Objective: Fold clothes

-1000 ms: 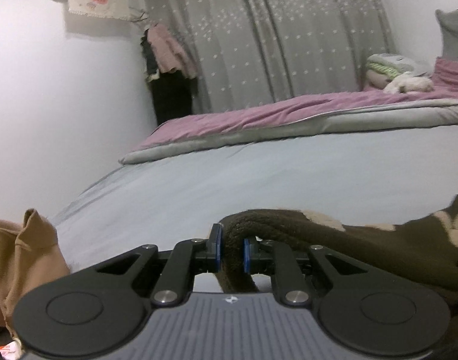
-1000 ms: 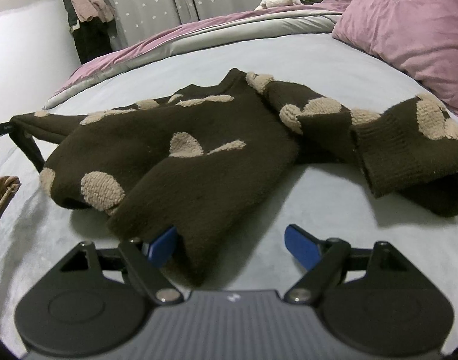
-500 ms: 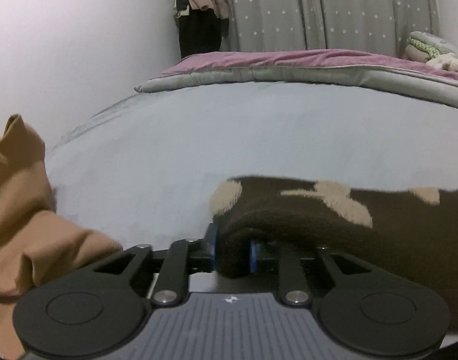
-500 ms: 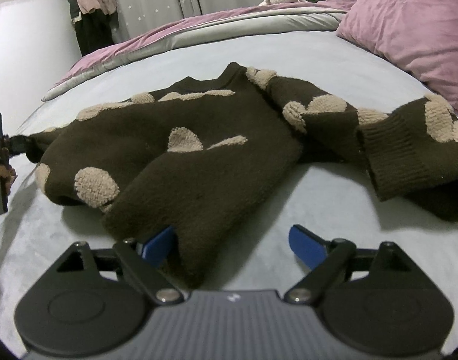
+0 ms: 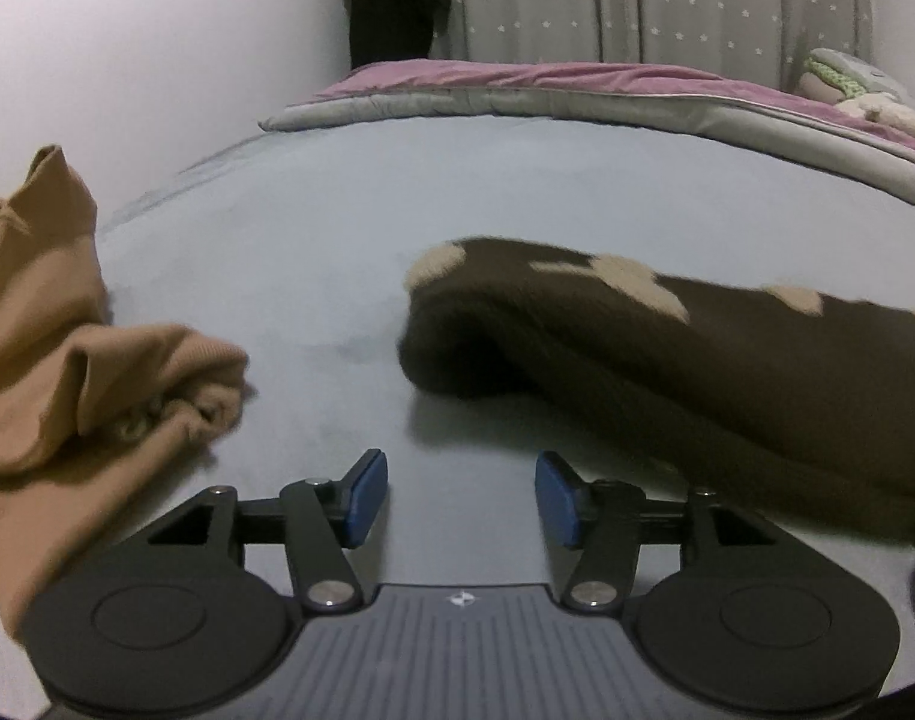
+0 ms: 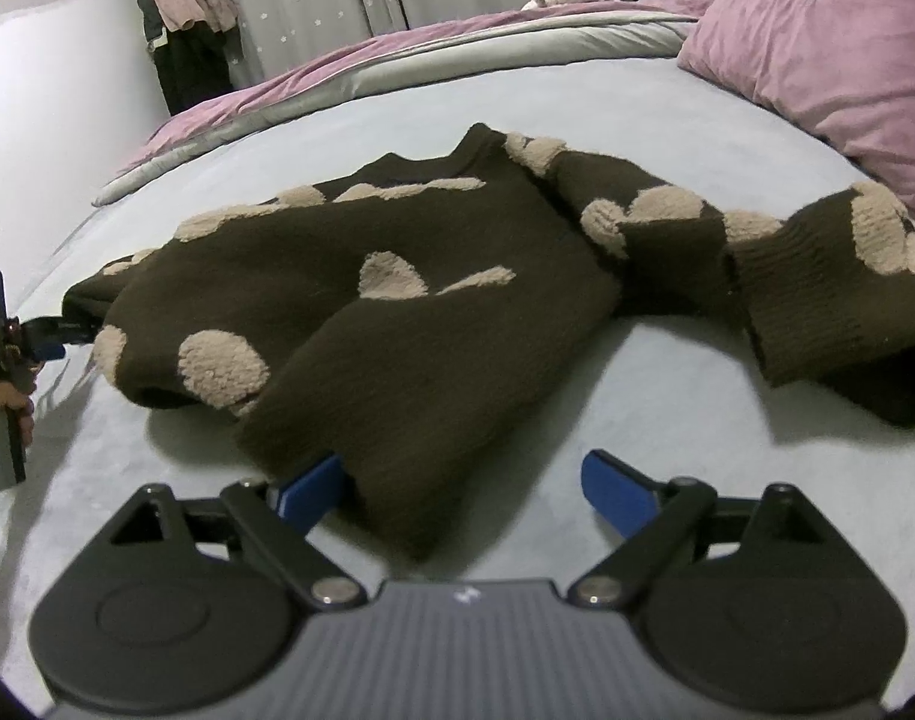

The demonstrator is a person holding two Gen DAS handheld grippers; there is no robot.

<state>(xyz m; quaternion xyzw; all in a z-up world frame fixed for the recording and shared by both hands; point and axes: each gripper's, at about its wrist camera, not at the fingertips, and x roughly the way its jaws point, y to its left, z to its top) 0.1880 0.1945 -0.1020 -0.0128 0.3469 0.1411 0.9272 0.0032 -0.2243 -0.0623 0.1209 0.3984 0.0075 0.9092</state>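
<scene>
A dark brown sweater with beige fuzzy patches lies spread on the grey bed sheet. Its sleeve end lies on the sheet just ahead and right of my left gripper, which is open and empty. My right gripper is open, its jaws on either side of the sweater's near hem, with the left pad partly under the fabric. The left gripper also shows at the far left of the right wrist view, next to the sleeve end.
A tan garment lies crumpled at the left of the left gripper. A pink pillow lies at the right. A pink and grey quilt runs along the far side of the bed. Curtains and hanging clothes stand behind.
My left gripper has opened and let go of the sweater sleeve, which now lies on the sheet, and has drawn back from it. The right gripper has stayed open at the hem.
</scene>
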